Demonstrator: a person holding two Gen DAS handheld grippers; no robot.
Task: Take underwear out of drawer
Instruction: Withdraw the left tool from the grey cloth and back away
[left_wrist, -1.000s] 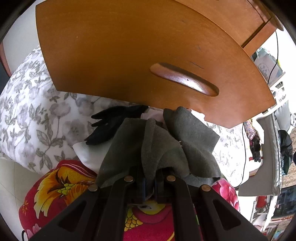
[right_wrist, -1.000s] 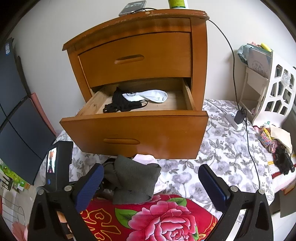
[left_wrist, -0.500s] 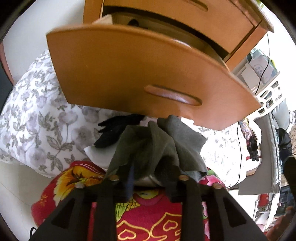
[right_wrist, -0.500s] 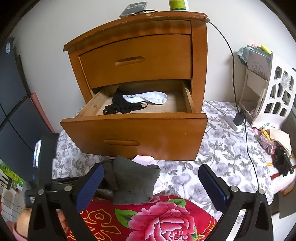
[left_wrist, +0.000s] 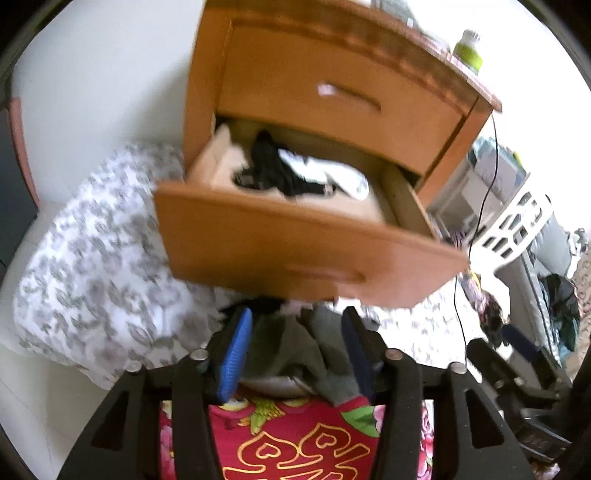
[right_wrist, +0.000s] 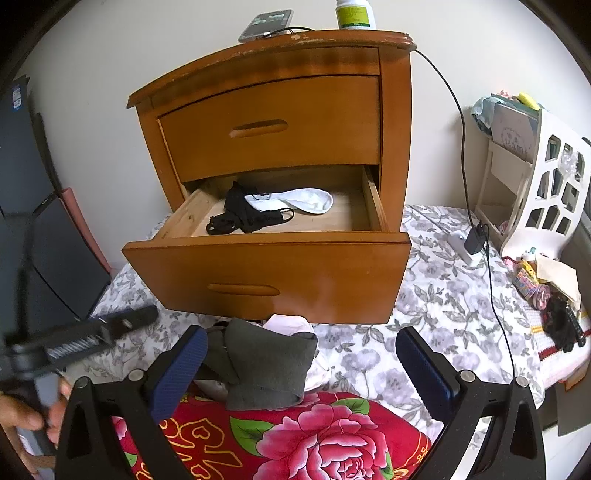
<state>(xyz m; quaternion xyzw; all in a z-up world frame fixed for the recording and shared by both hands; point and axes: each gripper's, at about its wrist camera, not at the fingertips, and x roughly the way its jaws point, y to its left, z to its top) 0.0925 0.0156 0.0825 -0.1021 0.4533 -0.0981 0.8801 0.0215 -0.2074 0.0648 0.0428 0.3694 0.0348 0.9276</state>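
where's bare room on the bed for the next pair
Free: flowered sheet right of the grey underwear, up to the charger cable. Crowded: the clothes pile under the open drawer, and clutter by the white rack.

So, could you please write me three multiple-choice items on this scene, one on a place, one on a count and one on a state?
1. Where does the grey garment lie?
A. Inside the lower drawer
B. On the bedding in front of the nightstand
C. On top of the nightstand

2. How many garments are in the open lower drawer?
A. Two, one black and one white
B. None
C. Four

3. How is the upper drawer?
A. Pulled halfway out
B. Removed
C. Shut

Answers:
1 B: it sits below the drawer front, partly on the red floral blanket.
2 A: a black garment and a white garment lie on the drawer floor.
3 C: its front sits flush in the nightstand frame.
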